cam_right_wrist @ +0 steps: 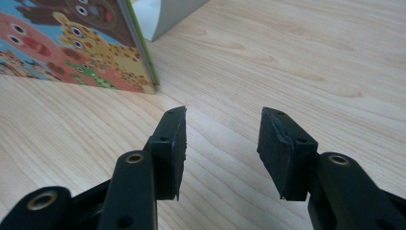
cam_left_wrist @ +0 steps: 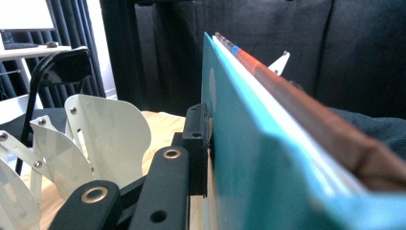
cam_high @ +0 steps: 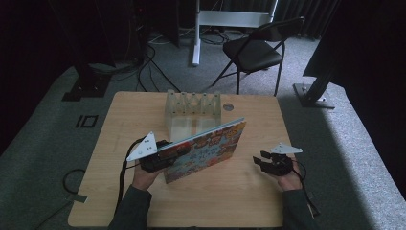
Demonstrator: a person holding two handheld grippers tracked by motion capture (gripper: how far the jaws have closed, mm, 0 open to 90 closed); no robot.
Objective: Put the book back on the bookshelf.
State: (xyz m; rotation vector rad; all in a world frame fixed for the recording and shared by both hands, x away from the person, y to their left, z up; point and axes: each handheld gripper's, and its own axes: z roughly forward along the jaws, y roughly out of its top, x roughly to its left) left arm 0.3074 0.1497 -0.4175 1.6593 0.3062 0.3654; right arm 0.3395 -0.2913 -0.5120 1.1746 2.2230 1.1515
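Left gripper is clamped on the picture book, held upright on the table before the white rack. Right gripper stands apart, jaws parted and empty. Book looks thin, stiff, light and glossy: pinch near the edge, mind tipping.

The high view is dim, its corners and surrounding curtains sinking into black, while pale light falls across the carpet at right. The table is evenly lit without glare. Both gripper views are brighter, nearest parts soft.
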